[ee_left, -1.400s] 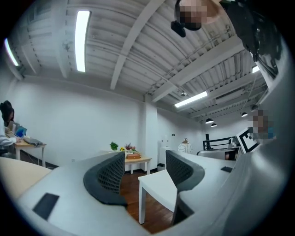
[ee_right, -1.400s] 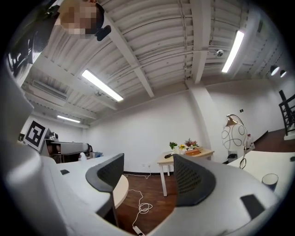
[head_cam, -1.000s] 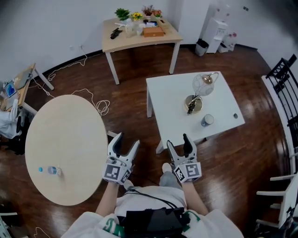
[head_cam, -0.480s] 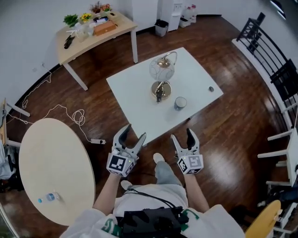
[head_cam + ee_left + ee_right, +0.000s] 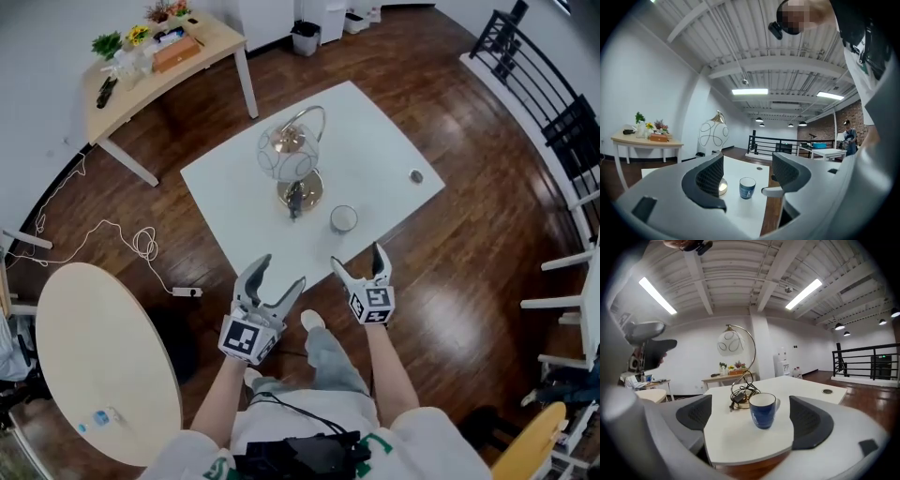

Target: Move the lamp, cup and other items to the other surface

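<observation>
Blue cup (image 5: 343, 218) (white inside) stands upright beside the lamp (image 5: 289, 159).

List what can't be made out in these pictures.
- Head view: the small dark disc on the white table is too small to identify.
- Left gripper view: the lamp has its base partly behind a jaw.
- Head view: things on the wooden table are too small to name.

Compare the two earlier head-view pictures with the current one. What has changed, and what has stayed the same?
The person has stepped up to the white table, bringing the left gripper and right gripper to its near edge. Both grippers' jaws have just been opening; neither holds anything. The lamp and cup stay on the white table, untouched.
</observation>
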`<control>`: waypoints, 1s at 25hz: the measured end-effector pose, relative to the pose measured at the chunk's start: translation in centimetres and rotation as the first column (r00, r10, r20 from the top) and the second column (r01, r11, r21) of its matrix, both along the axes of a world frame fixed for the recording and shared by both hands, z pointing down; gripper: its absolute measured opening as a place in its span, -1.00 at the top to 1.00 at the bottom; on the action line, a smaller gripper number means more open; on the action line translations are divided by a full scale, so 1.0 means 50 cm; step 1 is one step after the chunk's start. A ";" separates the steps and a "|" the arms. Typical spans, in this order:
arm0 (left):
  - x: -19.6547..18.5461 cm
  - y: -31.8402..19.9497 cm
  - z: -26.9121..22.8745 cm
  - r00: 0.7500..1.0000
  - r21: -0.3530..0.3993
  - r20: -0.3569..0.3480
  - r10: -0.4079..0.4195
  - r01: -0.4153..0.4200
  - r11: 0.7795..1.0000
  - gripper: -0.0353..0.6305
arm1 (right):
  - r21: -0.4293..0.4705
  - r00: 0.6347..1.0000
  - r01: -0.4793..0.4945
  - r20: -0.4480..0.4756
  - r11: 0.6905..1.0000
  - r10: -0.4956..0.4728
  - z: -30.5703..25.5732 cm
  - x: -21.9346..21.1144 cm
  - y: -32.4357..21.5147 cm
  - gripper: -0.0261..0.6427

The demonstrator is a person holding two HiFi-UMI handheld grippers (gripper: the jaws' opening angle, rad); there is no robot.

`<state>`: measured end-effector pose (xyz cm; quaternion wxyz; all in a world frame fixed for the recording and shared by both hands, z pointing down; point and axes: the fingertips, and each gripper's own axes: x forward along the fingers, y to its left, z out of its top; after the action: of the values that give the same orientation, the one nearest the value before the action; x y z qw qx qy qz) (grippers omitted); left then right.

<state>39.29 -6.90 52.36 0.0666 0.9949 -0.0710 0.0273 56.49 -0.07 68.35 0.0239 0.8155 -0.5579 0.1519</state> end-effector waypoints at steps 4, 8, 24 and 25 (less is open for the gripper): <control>0.046 -0.021 0.041 1.000 -0.008 0.018 -0.017 0.017 1.000 -0.12 | -0.039 0.999 -0.028 0.033 0.999 0.029 0.077 0.065 -0.071 -0.76; 0.062 -0.039 0.076 0.997 -0.024 0.050 -0.060 0.061 0.998 -0.25 | -0.086 0.999 -0.045 -0.014 0.995 0.044 0.147 0.115 -0.126 -0.76; -0.034 -0.091 0.050 0.983 -0.004 0.057 -0.174 0.175 0.985 -0.25 | -0.066 0.999 0.036 0.043 0.997 -0.033 0.109 0.083 -0.167 -0.30; -0.042 -0.087 0.043 0.983 -0.009 0.054 -0.177 0.177 0.984 -0.25 | -0.049 0.998 0.049 0.047 0.998 -0.046 0.090 0.067 -0.164 -0.30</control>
<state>37.18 -11.27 54.51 0.0735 0.9831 -0.1607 0.0481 59.83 -8.28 72.86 0.0351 0.7975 -0.5735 0.1841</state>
